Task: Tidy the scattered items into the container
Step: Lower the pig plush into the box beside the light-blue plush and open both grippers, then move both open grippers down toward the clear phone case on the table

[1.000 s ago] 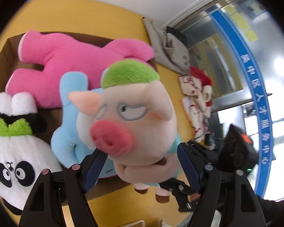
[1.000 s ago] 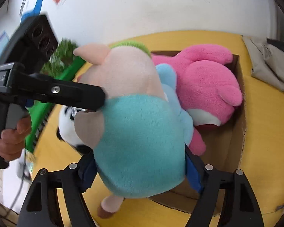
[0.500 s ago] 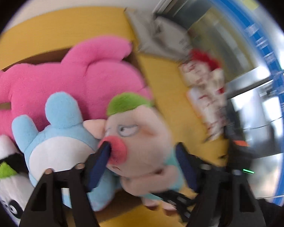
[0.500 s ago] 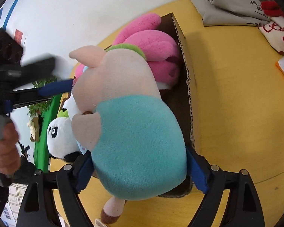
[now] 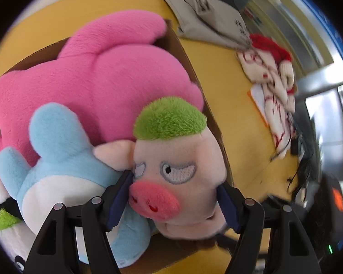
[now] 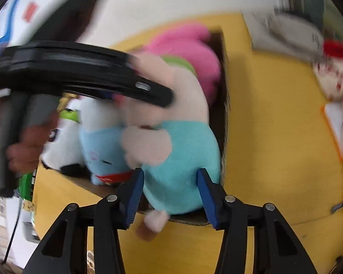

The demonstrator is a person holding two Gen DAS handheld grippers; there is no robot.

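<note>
A plush pig with green hair and a teal shirt sits at the near right corner of the cardboard box. My left gripper is shut on its head, pads on both cheeks. My right gripper is shut on its teal body. In the box lie a pink plush, a light blue plush and a panda plush. The left gripper also shows, blurred, in the right wrist view.
The box stands on a yellow table. To its right lie a grey cloth bag and a red and white plush on papers. A green object stands at the table's left edge.
The pig has come down from above the box into its near right corner. My left gripper has closed onto the pig's head. My right gripper has narrowed on the body.
</note>
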